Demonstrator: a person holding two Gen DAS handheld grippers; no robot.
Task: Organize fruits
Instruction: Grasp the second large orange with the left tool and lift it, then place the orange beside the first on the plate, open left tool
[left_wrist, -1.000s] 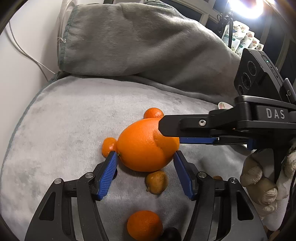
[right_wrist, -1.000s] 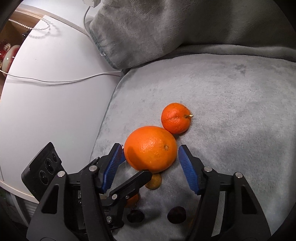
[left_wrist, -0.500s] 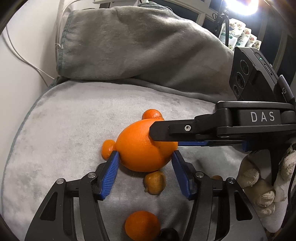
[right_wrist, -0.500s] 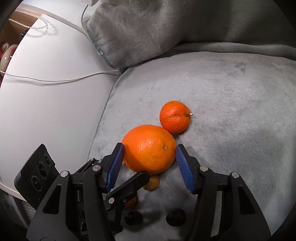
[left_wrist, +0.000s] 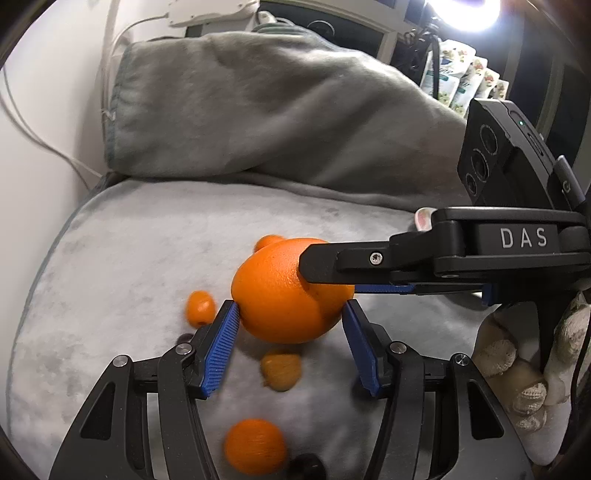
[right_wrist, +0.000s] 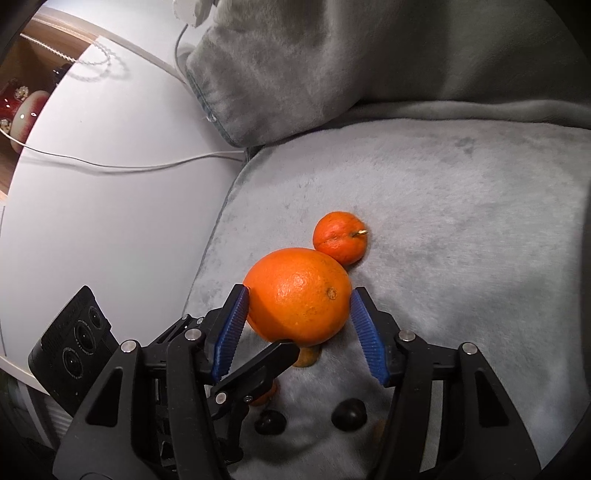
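A large orange (left_wrist: 284, 295) (right_wrist: 297, 299) is held between both grippers, above the grey plush mat (left_wrist: 129, 258). My left gripper (left_wrist: 291, 339) has its blue pads on either side of the orange; the left pad touches it. My right gripper (right_wrist: 299, 328) also brackets the orange with its blue pads; its finger (left_wrist: 343, 258) crosses in front of the orange in the left wrist view. A small tangerine (right_wrist: 340, 238) lies just behind the orange. A small orange fruit (left_wrist: 200, 308), a yellowish fruit (left_wrist: 280, 371) and another tangerine (left_wrist: 255, 451) lie below.
Dark small fruits (right_wrist: 349, 413) (right_wrist: 270, 422) lie on the mat near the right gripper. A bunched grey blanket (left_wrist: 258, 122) rises behind. A white table (right_wrist: 110, 221) with a cable (right_wrist: 129, 166) lies left of the mat. A gloved hand (left_wrist: 517, 369) holds the right gripper.
Both grippers have closed in on the large orange and lifted it slightly; the fruits under it have dropped lower in the left wrist view.
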